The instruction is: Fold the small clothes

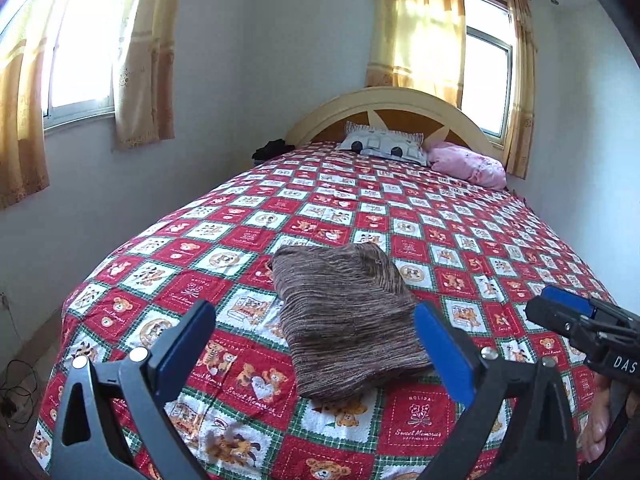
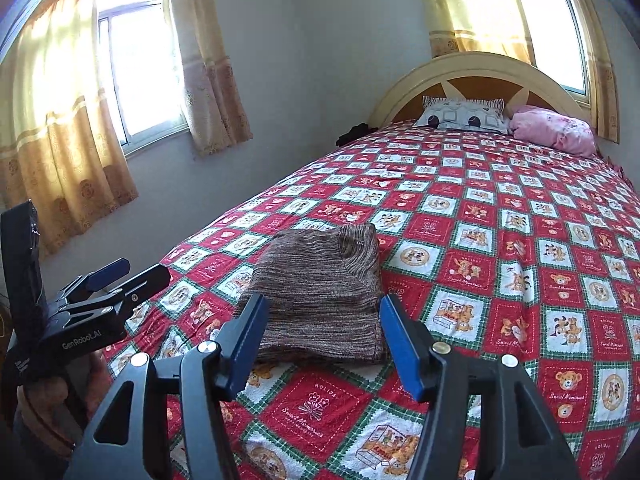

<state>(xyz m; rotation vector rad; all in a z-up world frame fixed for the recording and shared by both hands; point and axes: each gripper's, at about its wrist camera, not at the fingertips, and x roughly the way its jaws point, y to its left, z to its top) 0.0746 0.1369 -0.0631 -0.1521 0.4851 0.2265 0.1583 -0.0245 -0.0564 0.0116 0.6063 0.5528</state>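
A brown striped knit garment [image 1: 344, 316] lies folded in a compact rectangle on the red patchwork bedspread [image 1: 440, 236]; it also shows in the right wrist view [image 2: 320, 300]. My left gripper [image 1: 316, 336] is open and empty, held above the bed just short of the garment's near edge. My right gripper [image 2: 322, 332] is open and empty, also just in front of the garment. The right gripper shows at the right edge of the left wrist view [image 1: 568, 312], and the left gripper shows at the left of the right wrist view [image 2: 128, 276].
The bed has a curved headboard [image 1: 392, 104] with a patterned pillow [image 1: 384, 146] and a pink pillow [image 1: 468, 164]. Curtained windows [image 1: 80, 52] flank the bed. Cables lie on the floor [image 1: 16, 392] at the left.
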